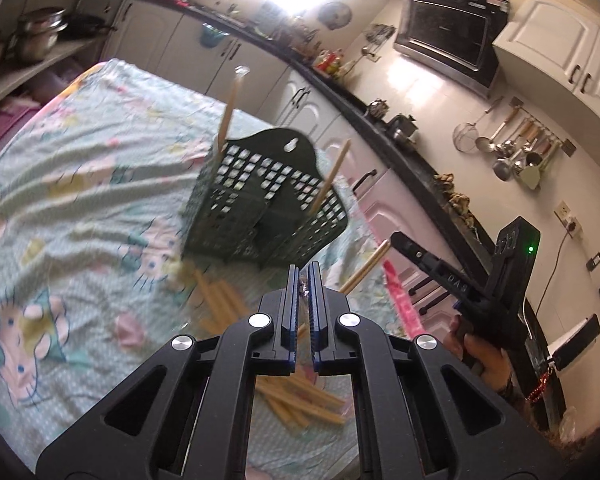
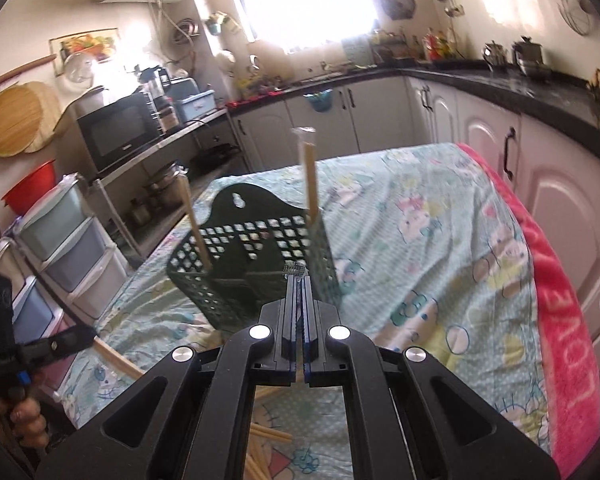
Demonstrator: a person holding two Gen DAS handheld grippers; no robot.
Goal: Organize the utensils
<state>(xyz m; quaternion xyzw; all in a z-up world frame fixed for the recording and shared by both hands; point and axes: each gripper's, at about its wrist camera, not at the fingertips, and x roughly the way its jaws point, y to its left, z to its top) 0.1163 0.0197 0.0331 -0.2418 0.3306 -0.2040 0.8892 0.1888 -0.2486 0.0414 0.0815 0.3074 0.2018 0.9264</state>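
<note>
Kitchen with white cabinets and a black countertop (image 2: pixel 500 80); a table under a pale floral cloth (image 1: pixel 80 184) fills the middle of both views. A dark green perforated utensil holder (image 1: pixel 260 200) stands on the cloth at frame centre, with two wrapped tan sticks (image 1: pixel 228 112) upright in it, one at each end, and more loose sticks (image 1: pixel 300 400) lying on the cloth at bottom centre. Left gripper (image 1: pixel 304 276) is pressed together on a crinkled clear wrapper end; right gripper (image 2: pixel 299 280) likewise pinches a wrapper tip, its stick visible at centre right of the left view.
</note>
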